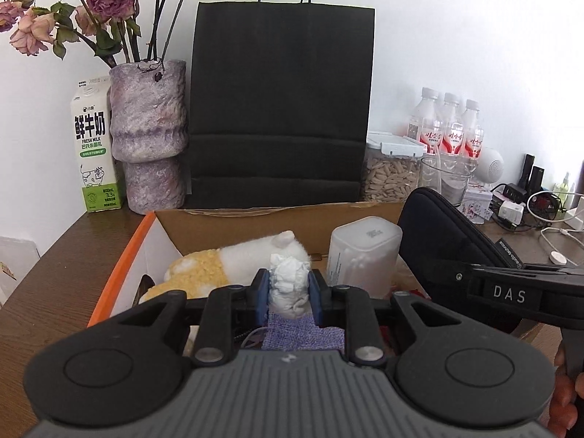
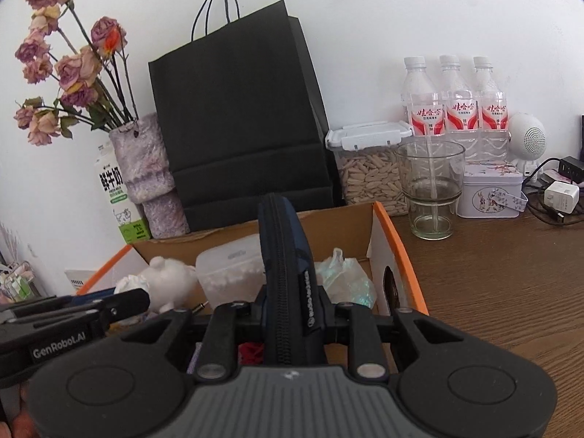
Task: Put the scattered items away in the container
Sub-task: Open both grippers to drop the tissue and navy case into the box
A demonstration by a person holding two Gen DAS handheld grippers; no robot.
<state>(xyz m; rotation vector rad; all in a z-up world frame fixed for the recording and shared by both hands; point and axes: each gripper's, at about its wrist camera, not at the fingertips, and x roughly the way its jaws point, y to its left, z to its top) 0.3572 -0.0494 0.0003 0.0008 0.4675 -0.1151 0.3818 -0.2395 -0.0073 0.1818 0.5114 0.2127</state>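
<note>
1. Fingers of the left gripper [image 1: 288, 290] stand narrowly apart and we find them clamped on a crumpled white tissue wad [image 1: 288, 284], pads pressing both sides, over the open cardboard box [image 1: 255, 221].
2. Fingers of the right gripper [image 2: 292, 310] are likewise nearly closed; we note them gripping a dark zippered pouch [image 2: 283, 255] held on edge, its zip facing the camera, above the same box [image 2: 335, 224].
3. Inside the box we record a white and yellow plush toy [image 1: 219, 262], a translucent tub of cotton swabs [image 1: 361, 255], a knotted plastic bag [image 2: 345, 273] and purple woven cloth [image 1: 303, 332].
4. The box rests on the wooden tabletop [image 2: 492, 292], in front of a black paper bag [image 1: 281, 109].
5. Behind it we see a vase of dried roses [image 1: 148, 135], a milk carton [image 1: 93, 146], a seed jar [image 2: 372, 171], a glass [image 2: 430, 189] and three water bottles [image 2: 456, 98].
</note>
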